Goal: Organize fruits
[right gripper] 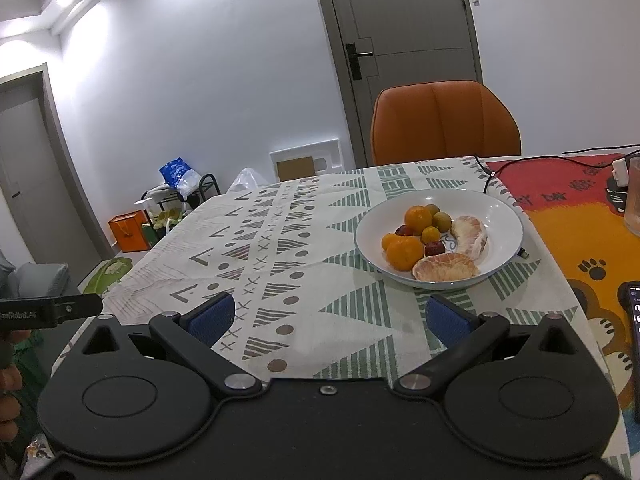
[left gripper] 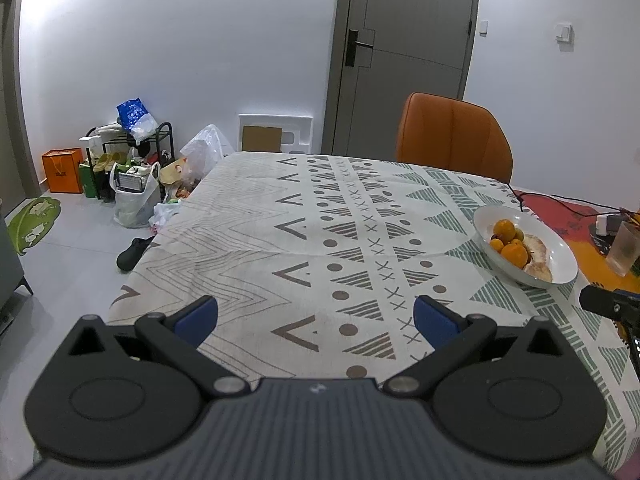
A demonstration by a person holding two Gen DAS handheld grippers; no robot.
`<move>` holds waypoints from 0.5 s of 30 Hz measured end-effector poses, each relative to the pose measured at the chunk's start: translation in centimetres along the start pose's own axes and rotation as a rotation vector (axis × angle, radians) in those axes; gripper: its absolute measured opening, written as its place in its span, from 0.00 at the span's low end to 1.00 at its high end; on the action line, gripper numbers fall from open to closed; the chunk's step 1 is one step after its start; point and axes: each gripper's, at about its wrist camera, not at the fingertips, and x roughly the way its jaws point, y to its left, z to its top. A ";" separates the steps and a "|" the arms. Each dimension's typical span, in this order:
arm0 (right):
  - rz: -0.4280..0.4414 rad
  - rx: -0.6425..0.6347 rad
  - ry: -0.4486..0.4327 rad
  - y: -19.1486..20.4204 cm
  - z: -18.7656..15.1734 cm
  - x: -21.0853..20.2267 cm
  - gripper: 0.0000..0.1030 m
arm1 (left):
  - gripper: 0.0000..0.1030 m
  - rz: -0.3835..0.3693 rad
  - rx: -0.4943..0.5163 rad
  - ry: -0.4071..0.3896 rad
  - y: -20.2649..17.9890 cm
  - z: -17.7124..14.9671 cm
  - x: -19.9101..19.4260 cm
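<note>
A white bowl [right gripper: 504, 216] sits on the patterned tablecloth, holding oranges [right gripper: 405, 253], small green and red fruits [right gripper: 434, 247] and peeled pomelo segments [right gripper: 445, 267]. The bowl also shows in the left wrist view [left gripper: 560, 252] at the right. My right gripper [right gripper: 329, 320] is open and empty, above the cloth a little short of the bowl. My left gripper [left gripper: 316, 320] is open and empty over the bare cloth, left of the bowl. The right gripper's tip [left gripper: 608, 304] shows at the left view's right edge.
An orange chair [right gripper: 444, 120] stands behind the table. A colourful mat [right gripper: 580, 232] with cables, a glass [left gripper: 624, 248] and a phone [right gripper: 634, 320] lies right of the bowl. Bags and a rack [left gripper: 128, 160] clutter the floor at left.
</note>
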 end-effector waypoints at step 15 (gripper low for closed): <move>0.004 -0.009 -0.001 0.5 -0.1 0.0 1.00 | 1.00 0.000 -0.006 -0.001 0.3 -0.1 -0.2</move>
